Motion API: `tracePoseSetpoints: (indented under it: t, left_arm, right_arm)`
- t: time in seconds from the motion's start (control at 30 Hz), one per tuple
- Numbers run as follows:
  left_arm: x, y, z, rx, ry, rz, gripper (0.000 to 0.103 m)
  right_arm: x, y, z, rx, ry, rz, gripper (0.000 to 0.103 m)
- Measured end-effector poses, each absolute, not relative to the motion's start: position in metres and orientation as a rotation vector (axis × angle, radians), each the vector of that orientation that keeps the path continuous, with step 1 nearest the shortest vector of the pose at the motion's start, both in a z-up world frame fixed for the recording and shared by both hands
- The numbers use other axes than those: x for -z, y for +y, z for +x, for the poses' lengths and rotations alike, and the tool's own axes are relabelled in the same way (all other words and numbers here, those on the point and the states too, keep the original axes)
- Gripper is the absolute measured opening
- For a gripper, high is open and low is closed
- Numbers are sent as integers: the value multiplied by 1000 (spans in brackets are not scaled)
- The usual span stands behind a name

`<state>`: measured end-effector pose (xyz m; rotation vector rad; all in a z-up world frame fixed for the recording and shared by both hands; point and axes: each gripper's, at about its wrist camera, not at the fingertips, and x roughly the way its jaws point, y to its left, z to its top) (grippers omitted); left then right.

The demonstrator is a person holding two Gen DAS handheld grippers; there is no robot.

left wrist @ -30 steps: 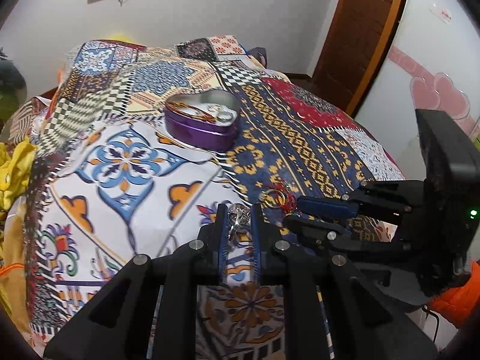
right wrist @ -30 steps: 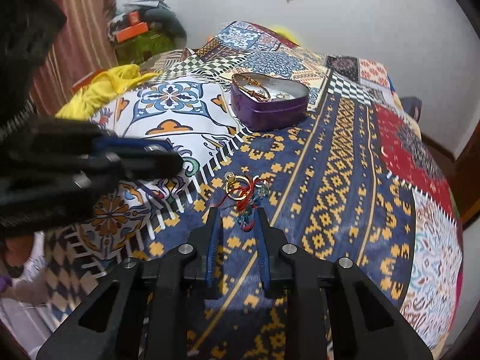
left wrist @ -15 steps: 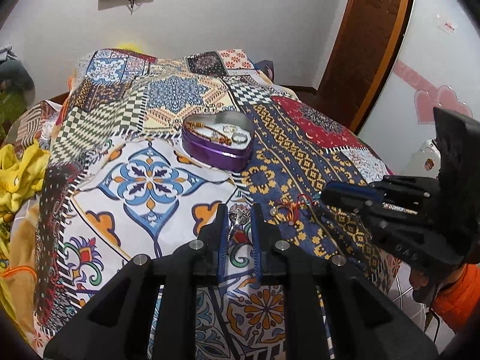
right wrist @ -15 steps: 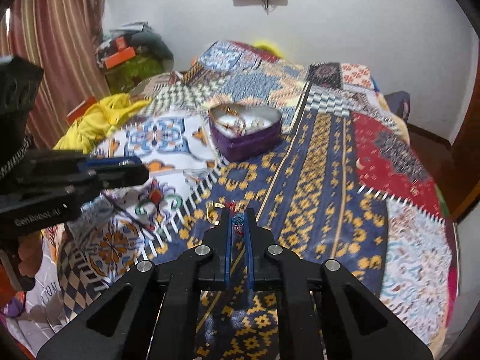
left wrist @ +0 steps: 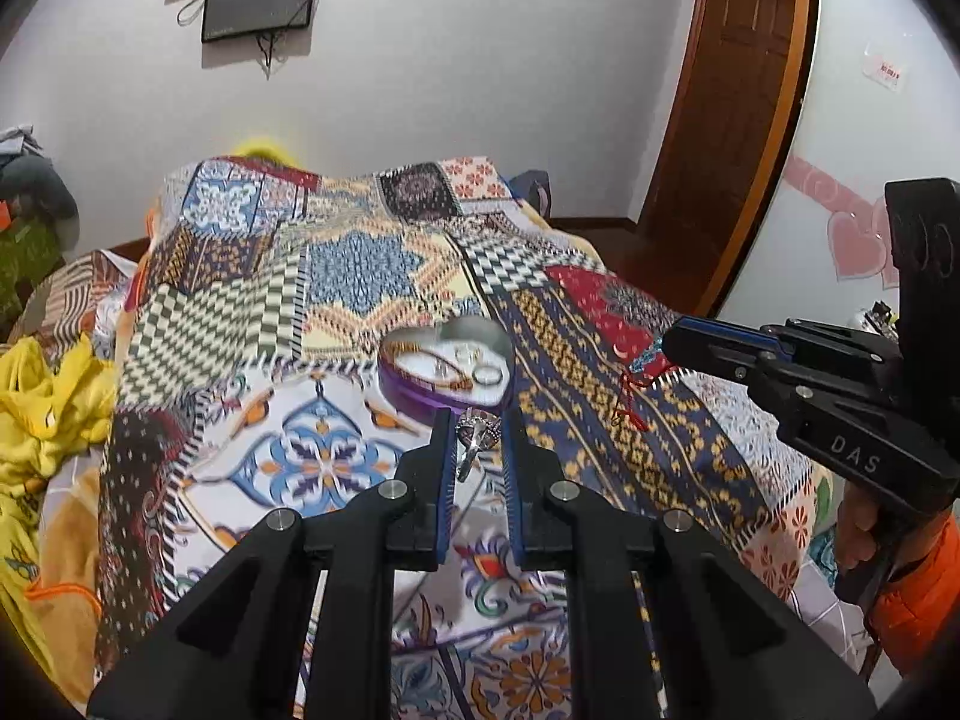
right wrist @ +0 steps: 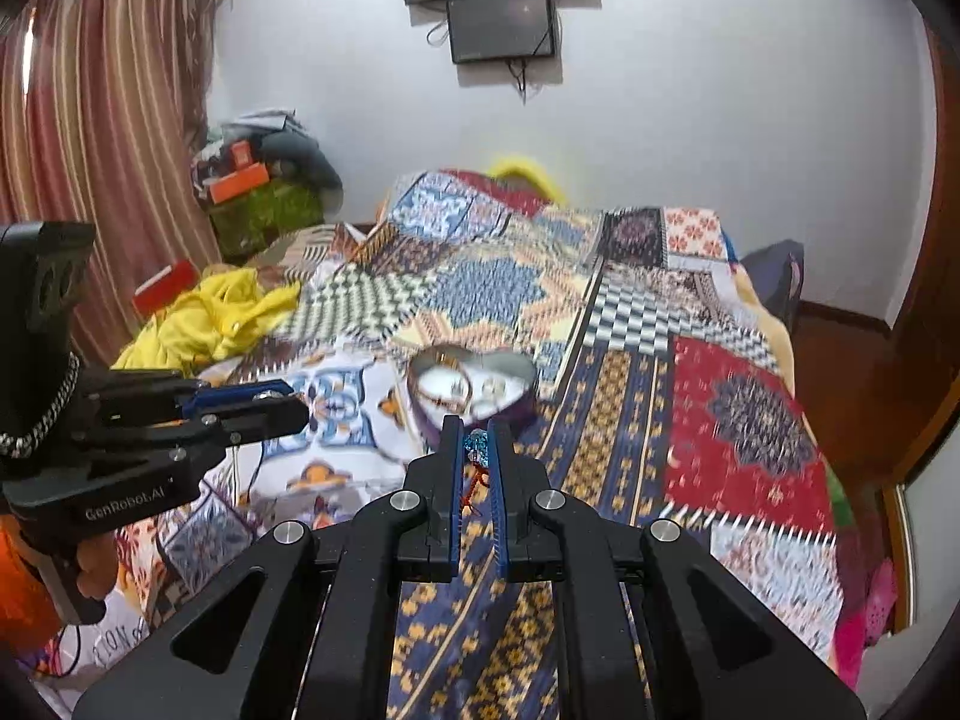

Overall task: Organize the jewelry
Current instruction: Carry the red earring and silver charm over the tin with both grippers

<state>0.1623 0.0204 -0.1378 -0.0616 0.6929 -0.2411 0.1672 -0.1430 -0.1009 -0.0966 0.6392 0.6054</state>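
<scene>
Silver ring with a stone cluster sits pinched between the left gripper pads, lower centre of the left wrist view, jaws nearly together on it. Blue beaded charm on red thread is clamped in the right gripper, centre of the right wrist view, jaws pressed tight on it; thread dangles below the pads. Same red thread shows hanging under the right gripper tip at mid right of the left view. Purple heart-shaped tin lies open on the patchwork bedspread just above the left pads, holding a bangle and a plain ring; in the right view the tin sits just above the right pads. Writing: "DAS" on the right gripper body at right of the left view, "GenRobot.AI" on the left gripper body at lower left of the right view. Yellow cloth at left, striped curtain upper left, dark wall screen top centre, wooden door upper right, pink heart stickers at right edge.
</scene>
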Motion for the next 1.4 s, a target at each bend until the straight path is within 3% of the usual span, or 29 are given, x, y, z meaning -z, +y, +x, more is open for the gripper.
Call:
tracePoseSetpoints:
  t: [0.7, 1.4]
  left_arm:
    - [141, 34, 225, 222, 686, -75, 13]
    - [172, 37, 285, 233, 796, -91, 13]
  right_arm:
    - [93, -109, 216, -638, 589, -80, 7]
    - [143, -83, 263, -633, 762, -143, 7]
